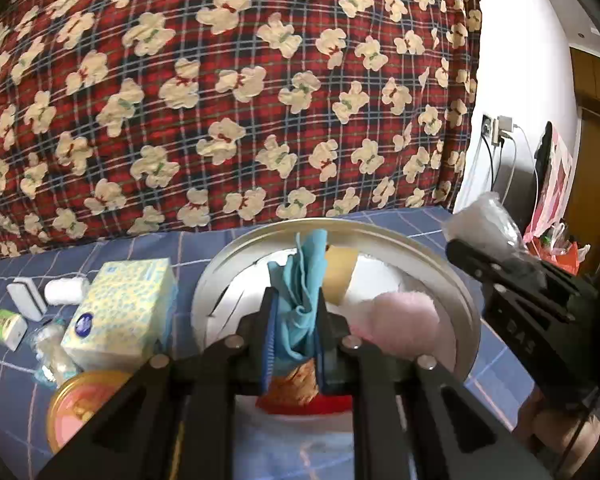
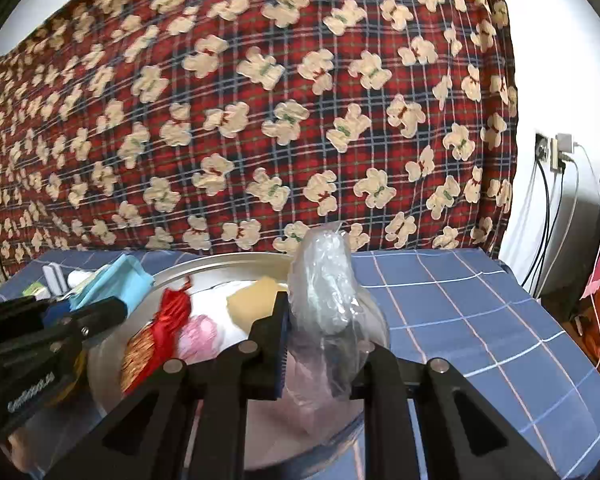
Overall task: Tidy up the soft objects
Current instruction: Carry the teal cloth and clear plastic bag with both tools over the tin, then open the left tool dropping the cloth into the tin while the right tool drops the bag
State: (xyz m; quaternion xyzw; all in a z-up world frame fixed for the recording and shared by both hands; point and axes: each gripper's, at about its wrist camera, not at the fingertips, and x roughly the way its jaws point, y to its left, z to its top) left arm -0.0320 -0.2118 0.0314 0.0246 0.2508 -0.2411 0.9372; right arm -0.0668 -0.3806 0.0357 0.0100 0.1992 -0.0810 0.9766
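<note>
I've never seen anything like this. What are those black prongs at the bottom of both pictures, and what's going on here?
No robot here: a person carries a hand-held gripper in each hand, each with a camera looking along its two fingers. One picture is the left one's view, the other the right's. The left hand-held gripper is shut on a blue cloth; the right hand-held gripper is shut on a clear plastic bag. Below sits a round metal tray with a pink puff, on a blue checked sheet. A tissue box lies left of the tray.

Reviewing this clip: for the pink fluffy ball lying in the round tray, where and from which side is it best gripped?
Probably from above, across the middle of the pink fluffy ball. It lies low inside the round tray, whose raised rim blocks a level approach, and its soft round body gives no better edge.
</note>
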